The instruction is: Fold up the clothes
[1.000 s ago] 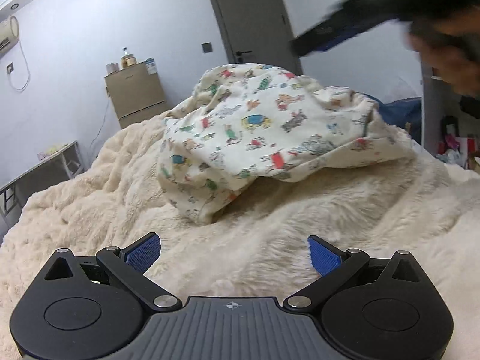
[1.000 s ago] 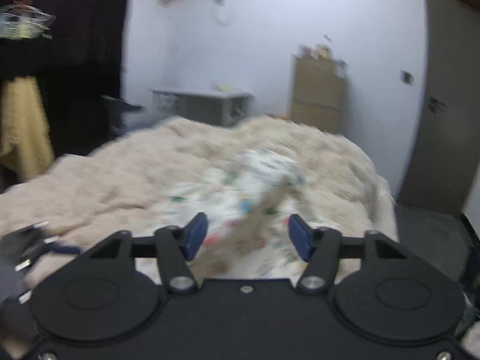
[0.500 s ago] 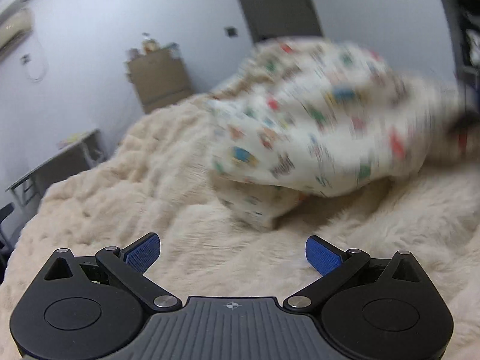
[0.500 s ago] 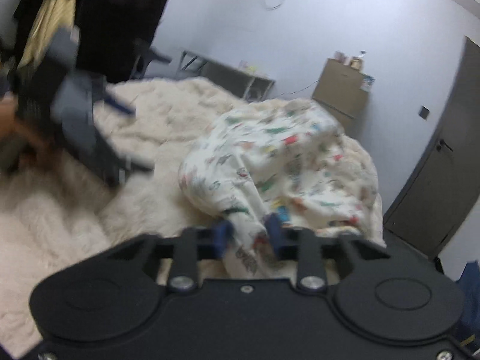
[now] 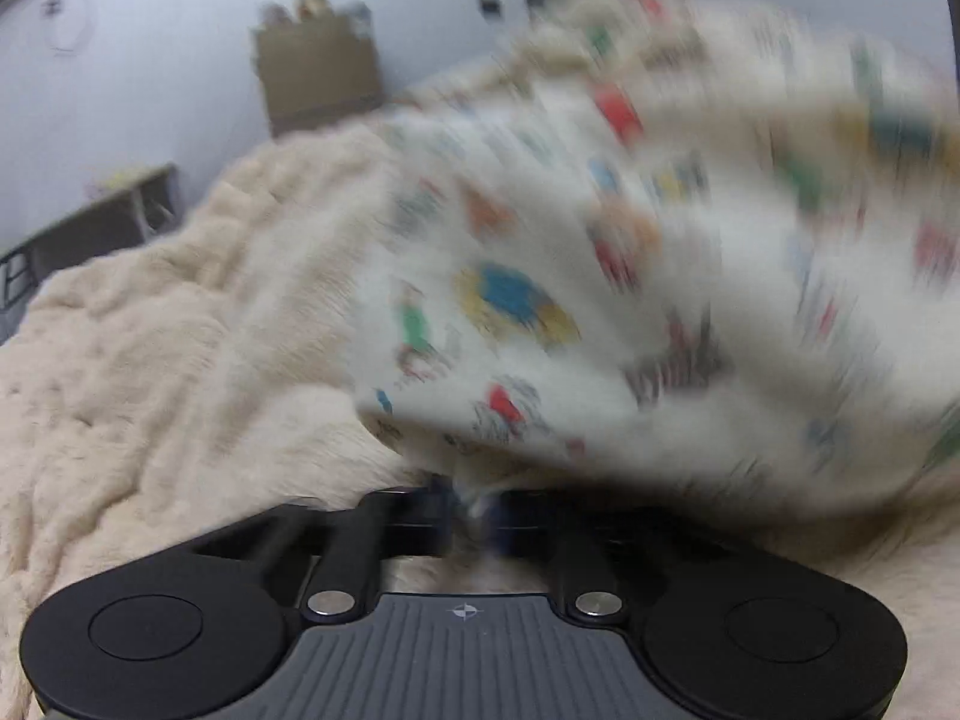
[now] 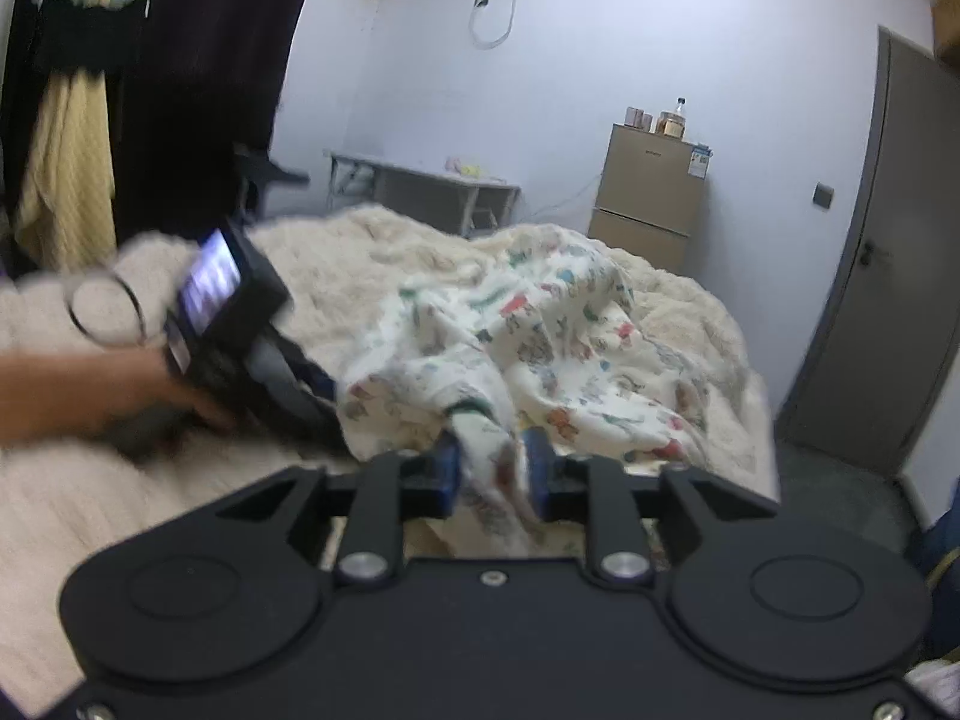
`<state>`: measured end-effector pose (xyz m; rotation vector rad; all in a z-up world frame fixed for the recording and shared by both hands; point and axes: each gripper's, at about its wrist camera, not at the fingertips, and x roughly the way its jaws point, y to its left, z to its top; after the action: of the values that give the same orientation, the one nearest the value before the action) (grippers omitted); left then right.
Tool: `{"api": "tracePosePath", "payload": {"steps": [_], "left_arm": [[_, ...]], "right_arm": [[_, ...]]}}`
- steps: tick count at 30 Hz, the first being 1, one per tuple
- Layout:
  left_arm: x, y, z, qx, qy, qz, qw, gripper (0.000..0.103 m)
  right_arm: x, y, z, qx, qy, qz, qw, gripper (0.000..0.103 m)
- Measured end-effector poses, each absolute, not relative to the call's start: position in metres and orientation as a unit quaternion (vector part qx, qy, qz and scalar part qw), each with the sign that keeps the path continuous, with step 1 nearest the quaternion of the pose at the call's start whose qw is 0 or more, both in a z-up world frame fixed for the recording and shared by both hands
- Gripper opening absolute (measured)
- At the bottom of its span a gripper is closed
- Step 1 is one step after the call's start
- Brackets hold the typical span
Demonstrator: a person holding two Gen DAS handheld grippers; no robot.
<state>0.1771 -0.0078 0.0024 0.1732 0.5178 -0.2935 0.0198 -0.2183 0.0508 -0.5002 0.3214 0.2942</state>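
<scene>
A cream garment printed with small coloured animals (image 6: pixel 540 330) lies crumpled on the fluffy beige blanket (image 6: pixel 90 510) of a bed. My right gripper (image 6: pixel 492 471) has a bunched strip of that garment between its blue pads, which touch it on both sides; its jaws are opening. In the left wrist view the garment (image 5: pixel 600 240) is a blurred heap close in front. My left gripper (image 5: pixel 474 504) has its jaws together at the heap's lower edge, with a bit of cloth pinched between them. From the right wrist view the left gripper (image 6: pixel 327 393) reaches the garment's left edge, carried by a forearm (image 6: pixel 72 390).
A tan cabinet (image 6: pixel 651 198) with bottles on top stands against the far wall, with a grey desk (image 6: pixel 432 192) to its left. A grey door (image 6: pixel 888 300) is at the right. Dark hanging clothes and a yellow towel (image 6: pixel 66 168) fill the left side.
My left gripper moved in to the garment's edge and shut from wide open. The right gripper sank and took hold of a bunch of the cloth; its gap is wider now than half a second ago.
</scene>
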Motion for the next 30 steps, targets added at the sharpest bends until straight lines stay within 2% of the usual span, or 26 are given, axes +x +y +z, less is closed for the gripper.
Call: {"api": "tracePosePath", "payload": {"steps": [2,4,5,7,9,13,17,19,20,21,22,24,26,30], "left_arm": [[0.161,0.013,0.025,0.068,0.202,-0.125,0.969,0.005],[0.131,0.044,0.069,0.040,0.127,-0.104,0.986,0.004],[0.125,0.049,0.078,0.035,0.116,-0.103,0.987,0.004],[0.088,0.073,0.125,0.018,0.045,-0.100,0.994,0.004],[0.059,0.082,0.155,0.023,-0.005,-0.094,0.995,0.004],[0.000,0.080,0.194,0.097,-0.085,-0.051,0.990,0.004],[-0.013,0.074,0.182,0.123,-0.041,-0.078,0.988,0.009],[-0.012,0.075,0.158,0.128,0.009,-0.105,0.986,0.031],[-0.011,0.077,0.146,0.126,0.035,-0.117,0.984,0.037],[-0.010,0.080,0.131,0.125,0.060,-0.131,0.982,0.051],[-0.009,0.084,0.117,0.129,0.085,-0.149,0.977,0.058],[-0.013,0.094,0.089,0.139,0.126,-0.166,0.968,0.065],[-0.018,0.108,0.073,0.145,0.143,-0.160,0.966,0.068],[-0.016,0.178,0.066,0.097,0.166,-0.096,0.977,0.082]], "right_arm": [[0.015,-0.206,0.041,-0.301,0.157,0.139,0.930,0.053],[0.014,-0.199,0.035,-0.312,0.171,0.157,0.921,0.036],[0.014,-0.198,0.034,-0.311,0.176,0.164,0.920,0.018],[0.014,-0.196,0.038,-0.301,0.166,0.170,0.923,0.007],[0.008,-0.201,0.051,-0.274,0.142,0.173,0.935,0.001],[-0.014,-0.220,0.088,-0.208,0.066,0.159,0.963,0.001],[-0.027,-0.230,0.101,-0.218,0.064,0.152,0.962,0.001],[-0.028,-0.237,0.096,-0.241,0.088,0.151,0.955,0.001],[-0.028,-0.239,0.093,-0.249,0.098,0.152,0.952,0.001],[-0.027,-0.243,0.086,-0.265,0.121,0.158,0.943,0.001],[-0.025,-0.248,0.077,-0.282,0.147,0.165,0.934,0.002],[-0.021,-0.256,0.066,-0.295,0.188,0.174,0.921,0.005],[-0.019,-0.262,0.059,-0.298,0.213,0.178,0.913,0.008],[-0.020,-0.277,0.074,-0.232,0.197,0.176,0.936,0.028]]}}
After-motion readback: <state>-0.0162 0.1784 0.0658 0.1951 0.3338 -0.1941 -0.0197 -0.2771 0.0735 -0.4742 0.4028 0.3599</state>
